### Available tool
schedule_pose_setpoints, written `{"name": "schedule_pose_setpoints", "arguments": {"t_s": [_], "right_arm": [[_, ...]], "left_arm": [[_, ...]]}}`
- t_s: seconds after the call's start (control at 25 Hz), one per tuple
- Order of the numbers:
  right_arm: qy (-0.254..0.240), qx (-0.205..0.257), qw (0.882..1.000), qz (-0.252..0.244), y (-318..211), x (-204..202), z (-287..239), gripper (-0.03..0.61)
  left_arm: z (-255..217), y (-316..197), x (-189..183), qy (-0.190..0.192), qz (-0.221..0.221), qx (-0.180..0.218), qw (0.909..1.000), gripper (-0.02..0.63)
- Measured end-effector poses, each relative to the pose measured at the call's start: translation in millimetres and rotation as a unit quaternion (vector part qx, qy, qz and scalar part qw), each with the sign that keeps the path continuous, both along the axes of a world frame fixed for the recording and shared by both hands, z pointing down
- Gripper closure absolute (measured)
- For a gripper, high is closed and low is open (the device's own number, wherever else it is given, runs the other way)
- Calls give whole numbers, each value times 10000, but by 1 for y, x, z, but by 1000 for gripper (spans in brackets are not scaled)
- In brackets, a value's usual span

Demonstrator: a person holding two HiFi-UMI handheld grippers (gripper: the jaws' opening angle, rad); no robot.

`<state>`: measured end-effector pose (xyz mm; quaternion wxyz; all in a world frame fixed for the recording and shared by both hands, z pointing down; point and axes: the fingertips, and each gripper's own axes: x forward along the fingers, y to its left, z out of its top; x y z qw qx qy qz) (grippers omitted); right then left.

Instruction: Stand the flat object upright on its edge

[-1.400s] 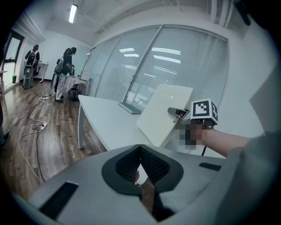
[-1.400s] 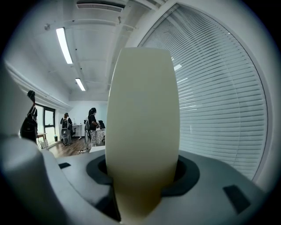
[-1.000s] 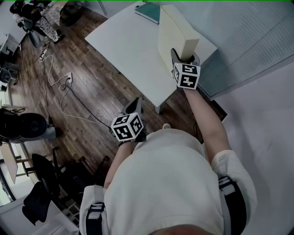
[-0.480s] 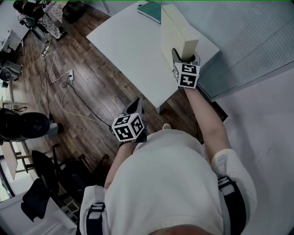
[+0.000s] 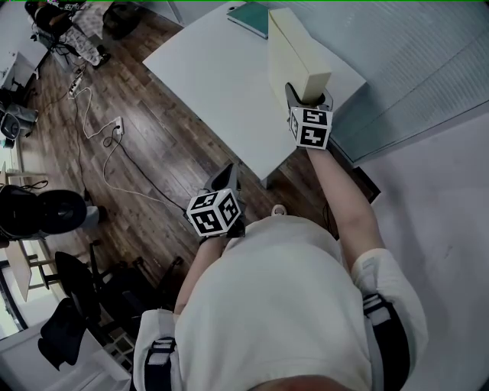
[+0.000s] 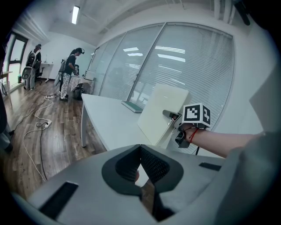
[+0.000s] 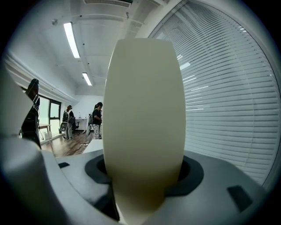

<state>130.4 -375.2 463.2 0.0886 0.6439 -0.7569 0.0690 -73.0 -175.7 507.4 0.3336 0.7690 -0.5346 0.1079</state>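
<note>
Showing a person from above, the head view has the cream slab (image 5: 294,53) set on one long edge on the white desk (image 5: 221,76), at the side nearest the slatted blinds (image 5: 428,53), with a broad face turned toward the bare desktop. The near end of the slab is clamped in the right tool (image 5: 306,95). In the right gripper view the slab's narrow end is seen filling the space between the two dark pads, which lie against its sides. The jaws of this tool have just been opening a little, with the slab between them.

The left tool (image 5: 227,176) is held off the desk, over the wooden floor (image 5: 153,145) and well apart from the slab. In its own view its jaws are seen brought together at the tips, with nothing gripped.

Each tool is topped by a marker cube, left (image 5: 213,211) and right (image 5: 309,127), printed with black-and-white square patterns. A teal flat item (image 5: 252,17) lies at the far corner of the desk; any print on it is too small to be read. A power strip (image 5: 114,128) with white cables is seen on the floor.
</note>
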Motion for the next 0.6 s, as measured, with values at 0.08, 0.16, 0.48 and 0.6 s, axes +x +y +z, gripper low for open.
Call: {"name": "schedule_pose_setpoints", "arguments": {"t_s": [0.08,0.16,0.48,0.6], "right_arm": [[-12,-10,10000,-2,2,0,0,282],[-17,-17,10000,-1,3,-1,-2,278],[2,-60,10000,10,0,0,-3,239],[-21,-79,9999,59,2,-1,-6,222]], "left_arm": [[0,2,-1,6,13,-2,10000,594],[-2,3,-2,14,24,-2,10000,594],[-1,2,-6,31,68,-29,10000,594],[-5,3,-11,45,97,-32,9999,594]]}}
